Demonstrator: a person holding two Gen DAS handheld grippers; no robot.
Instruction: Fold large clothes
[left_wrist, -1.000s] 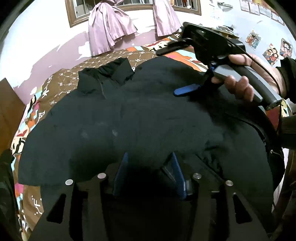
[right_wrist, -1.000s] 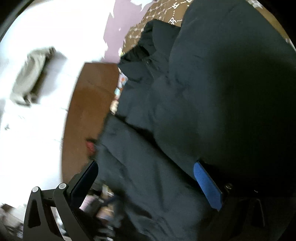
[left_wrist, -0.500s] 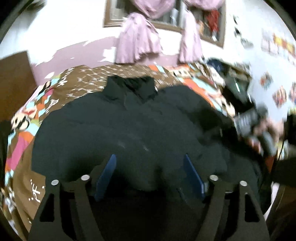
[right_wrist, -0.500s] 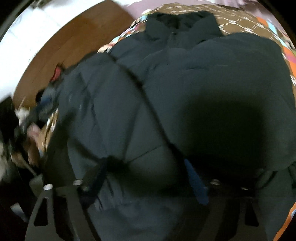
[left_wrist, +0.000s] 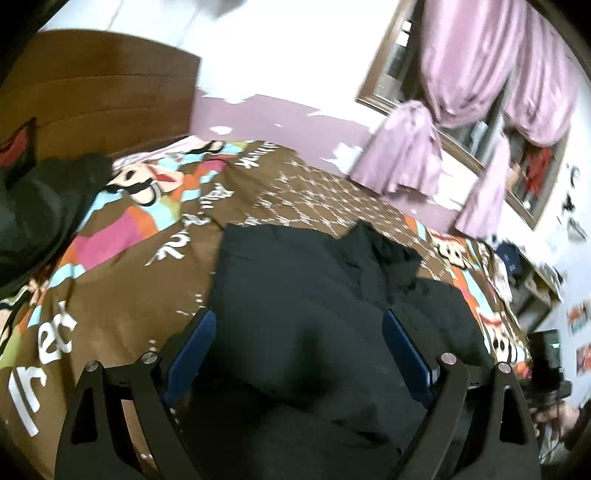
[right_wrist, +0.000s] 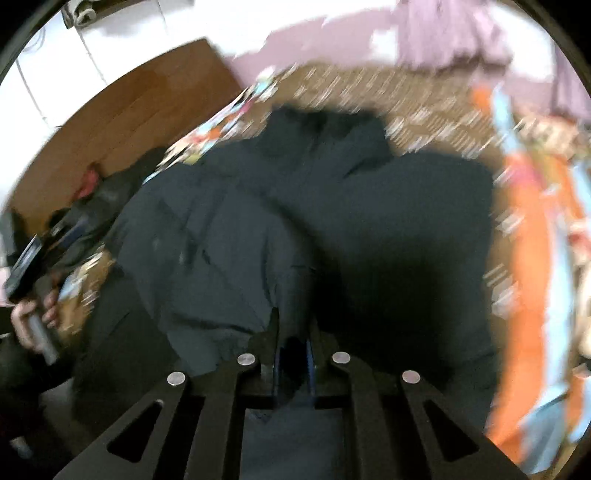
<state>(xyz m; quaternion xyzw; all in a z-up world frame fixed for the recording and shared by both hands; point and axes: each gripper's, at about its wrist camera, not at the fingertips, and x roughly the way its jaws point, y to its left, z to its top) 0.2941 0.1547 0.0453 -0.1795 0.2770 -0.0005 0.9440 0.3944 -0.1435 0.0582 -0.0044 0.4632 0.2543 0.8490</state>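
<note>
Jacket (left_wrist: 314, 314), black and padded, is spread on the patterned bedspread (left_wrist: 122, 295), ahead of and under both grippers, collar at the far end. It's judged partly folded: 1 side looks laid inward, w/ the rest still to be folded. Left gripper (left_wrist: 295, 350) has just been opening; its jaws stand wide apart w/ nothing pressed. Right gripper (right_wrist: 293, 332) has just been closing & is seen clamped on a fold of jacket cloth.
</note>
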